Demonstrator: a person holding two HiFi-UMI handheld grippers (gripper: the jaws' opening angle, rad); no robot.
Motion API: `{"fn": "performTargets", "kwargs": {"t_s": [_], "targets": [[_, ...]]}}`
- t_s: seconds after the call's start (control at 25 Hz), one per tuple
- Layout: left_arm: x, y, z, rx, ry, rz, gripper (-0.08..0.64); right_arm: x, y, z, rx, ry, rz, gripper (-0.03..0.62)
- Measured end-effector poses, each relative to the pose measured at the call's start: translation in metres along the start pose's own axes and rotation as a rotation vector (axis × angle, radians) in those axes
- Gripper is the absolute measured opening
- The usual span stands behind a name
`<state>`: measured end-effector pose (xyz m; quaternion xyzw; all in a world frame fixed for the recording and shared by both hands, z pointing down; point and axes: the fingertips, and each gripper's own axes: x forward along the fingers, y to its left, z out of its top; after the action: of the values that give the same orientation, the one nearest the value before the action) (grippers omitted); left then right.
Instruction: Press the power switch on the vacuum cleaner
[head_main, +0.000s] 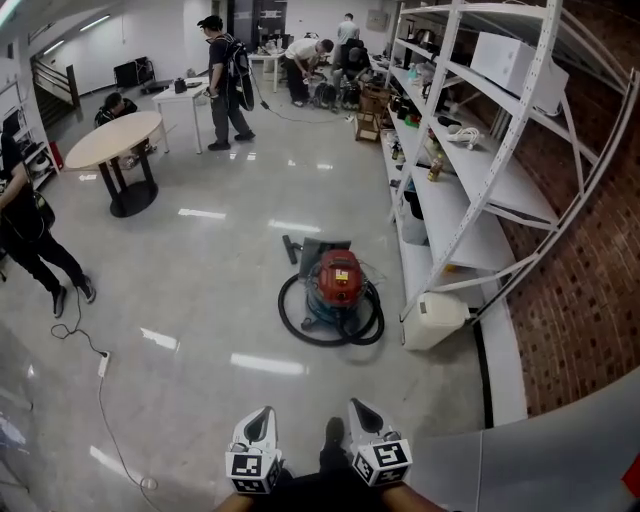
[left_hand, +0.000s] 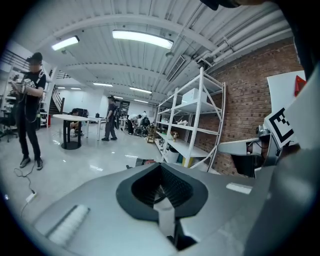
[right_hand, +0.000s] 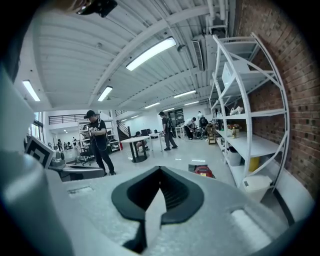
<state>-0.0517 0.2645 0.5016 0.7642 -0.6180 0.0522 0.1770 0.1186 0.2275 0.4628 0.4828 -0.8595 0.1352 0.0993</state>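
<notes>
On the floor (head_main: 200, 300) beside the shelving (head_main: 452, 232): vacuum cleaner (head_main: 338, 280), well ahead | left gripper (head_main: 263, 415) jaws clenched, empty | right gripper (head_main: 360, 408) same | switch seemingly unpressed; approach and press remain

Head high, gripper views low, sharing vacuum (head_main: 338, 285)

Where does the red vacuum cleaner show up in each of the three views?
Head view: red drum vacuum cleaner on the floor at centre, ringed by its black hose.
Left gripper view: a small sliver just left of centre.
Right gripper view: small, right of centre.
Shared landmark: white metal shelving rack, to its right throughout.
</notes>
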Motion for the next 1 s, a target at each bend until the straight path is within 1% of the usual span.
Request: {"fn": "performTargets", "kwargs": {"t_s": [0.28, 0.52, 0.76, 1.0], "targets": [[0.076, -0.015, 0.028, 0.024, 0.01, 0.0, 0.017, 0.049, -0.055, 0.019, -0.008, 0.012, 0.027, -0.008], [0.137, -0.026, 0.058, 0.034, -0.003, 0.034, 0.017, 0.092, -0.104, 0.042, -0.019, 0.01, 0.073, -0.008], [0.175, -0.031, 0.069, 0.04, -0.003, 0.068, 0.017, 0.122, -0.136, 0.061, -0.052, -0.003, 0.103, -0.009], [0.197, -0.028, 0.08, 0.049, 0.001, 0.083, 0.017, 0.141, -0.15, 0.065, -0.042, 0.01, 0.108, -0.009]]}}
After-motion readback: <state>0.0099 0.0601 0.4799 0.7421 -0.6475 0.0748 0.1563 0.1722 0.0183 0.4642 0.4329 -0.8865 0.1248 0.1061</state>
